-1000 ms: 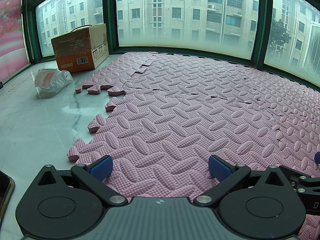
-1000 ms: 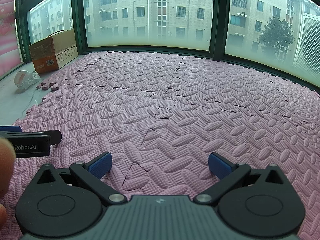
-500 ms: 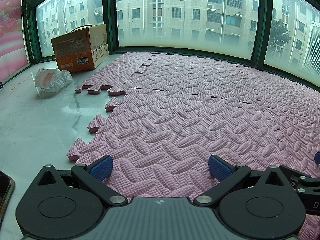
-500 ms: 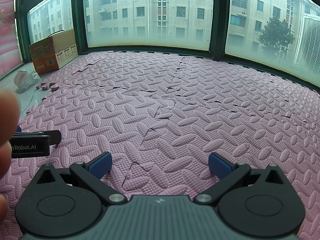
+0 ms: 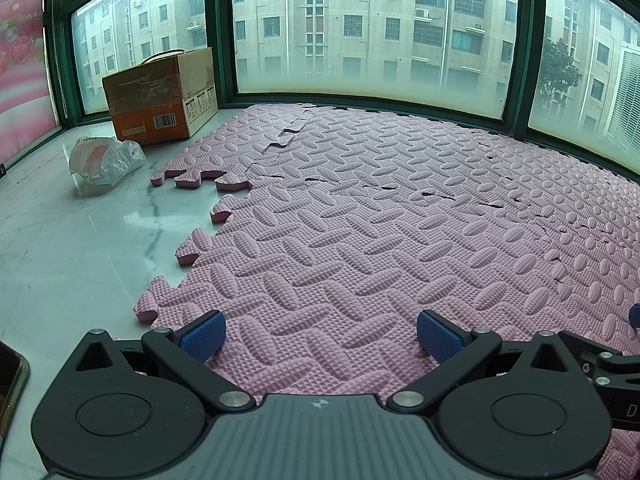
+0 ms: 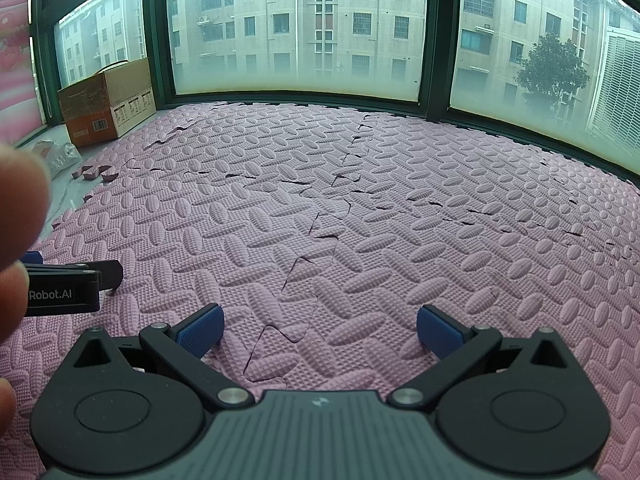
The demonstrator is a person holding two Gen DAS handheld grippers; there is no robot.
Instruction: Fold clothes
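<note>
Both grippers low over the pink foam mat, spread wide, holding nothing.

I see a cardboard box (image 5: pixel 160 98) at the far left by the window, its top flaps partly up; I cannot tell what is inside. Near it a plastic bag (image 5: pixel 102 160) lies on the marble floor (image 5: pixel 60 260), with something white and orange in it. My left gripper (image 5: pixel 318 336) sits level above the foam mat (image 5: pixel 360 220), blue pads far apart. My right gripper (image 6: pixel 318 330) is the same, spread and empty. A blurred hand (image 6: pixel 16 240) is at the near left of the right view. I see no clothes in either view.
</note>
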